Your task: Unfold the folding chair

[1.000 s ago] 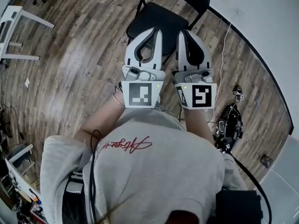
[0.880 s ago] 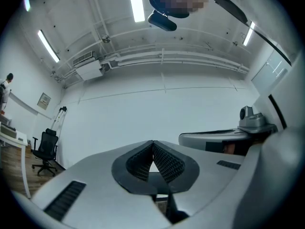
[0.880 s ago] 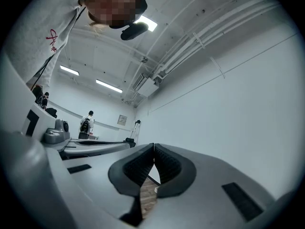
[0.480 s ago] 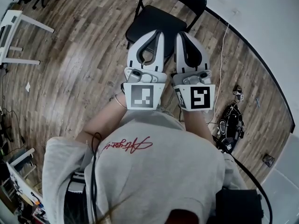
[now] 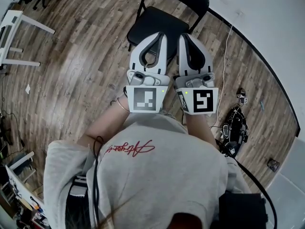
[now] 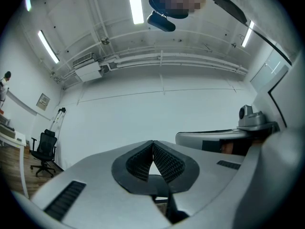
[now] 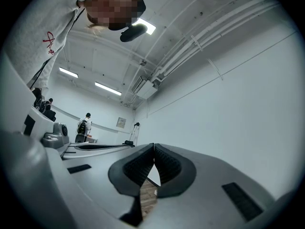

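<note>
Jaws closed, empty on both left gripper [image 5: 162, 34] and right gripper [image 5: 184, 35], side by side just above the black metal folding chair [image 5: 150, 19]. The chair looks unfolded; task likely finished, so next just pull away.

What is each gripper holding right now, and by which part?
Nothing. The left gripper and the right gripper both have their jaws shut together with nothing between them. The folding chair stands unfolded ahead, in neither grip.

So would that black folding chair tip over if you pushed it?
The black folding chair would probably slide rather than tip: it stands open on a smooth wooden floor. Thin-framed, it is likely light, and it might fold up when lifted.
</note>
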Tool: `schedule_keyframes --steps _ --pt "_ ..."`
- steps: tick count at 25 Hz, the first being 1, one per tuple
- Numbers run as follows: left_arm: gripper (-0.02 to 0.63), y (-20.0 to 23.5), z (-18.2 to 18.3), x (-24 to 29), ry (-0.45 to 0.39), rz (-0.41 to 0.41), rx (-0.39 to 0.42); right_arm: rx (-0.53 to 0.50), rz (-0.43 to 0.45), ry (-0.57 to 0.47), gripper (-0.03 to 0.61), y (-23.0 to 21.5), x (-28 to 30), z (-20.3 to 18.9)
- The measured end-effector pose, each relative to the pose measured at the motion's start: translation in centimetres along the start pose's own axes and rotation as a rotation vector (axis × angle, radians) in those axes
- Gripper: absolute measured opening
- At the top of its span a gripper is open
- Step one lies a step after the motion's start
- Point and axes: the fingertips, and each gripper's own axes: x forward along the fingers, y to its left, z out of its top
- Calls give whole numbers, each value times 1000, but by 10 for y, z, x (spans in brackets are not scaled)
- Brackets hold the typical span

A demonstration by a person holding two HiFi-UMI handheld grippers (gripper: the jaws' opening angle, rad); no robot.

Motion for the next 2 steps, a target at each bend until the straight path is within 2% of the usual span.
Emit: schedule_keyframes --steps 2 --pt "15 -1 0 0 2 -2 4 -1 -1 1 18 -1 0 0"
